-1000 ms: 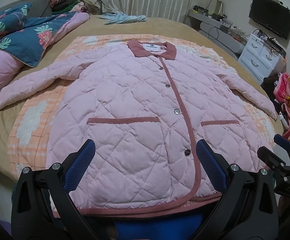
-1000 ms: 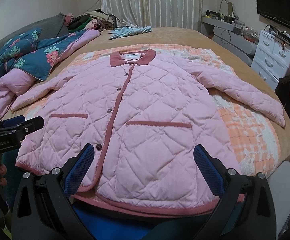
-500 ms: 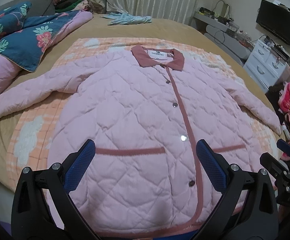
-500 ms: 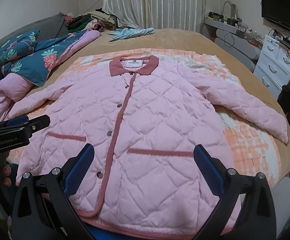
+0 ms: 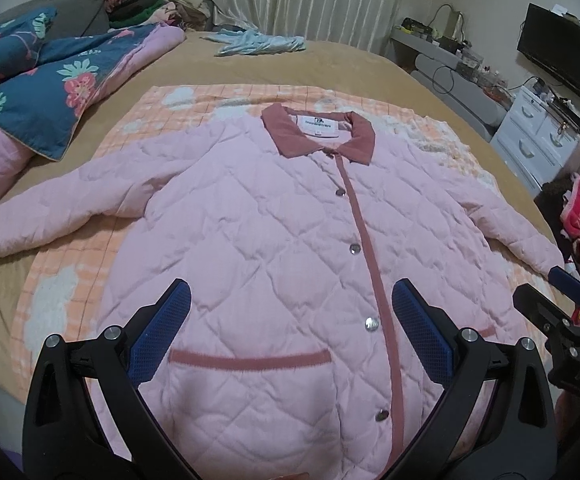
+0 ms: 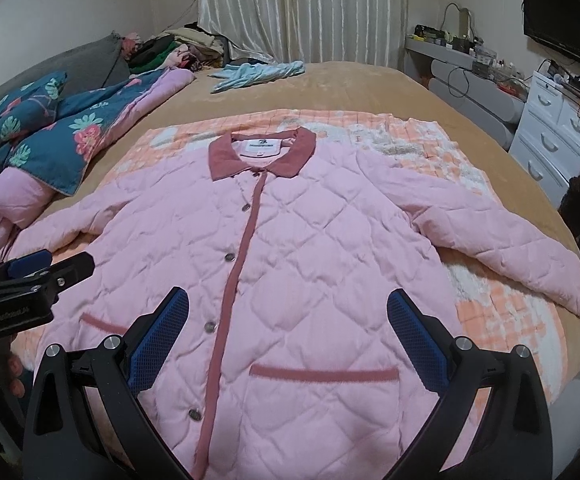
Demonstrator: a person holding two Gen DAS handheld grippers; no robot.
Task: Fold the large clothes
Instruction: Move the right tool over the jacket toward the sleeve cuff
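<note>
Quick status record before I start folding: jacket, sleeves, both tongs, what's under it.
jacket: pink, quilted, flat, front up, buttoned, collar far
sleeves: both spread outward, unfolded
left tongs: open, over the lower front, holding nothing
right tongs: open, over the lower front, holding nothing
underlay: orange checked blanket on the bed
folds done: none

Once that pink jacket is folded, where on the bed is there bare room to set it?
The tan bedspread lies bare beyond the checked blanket, right of the blue cloth. A narrower bare strip runs along the bed's right edge. The left side is crowded by the floral quilt, the far corner by piled clothes.
</note>
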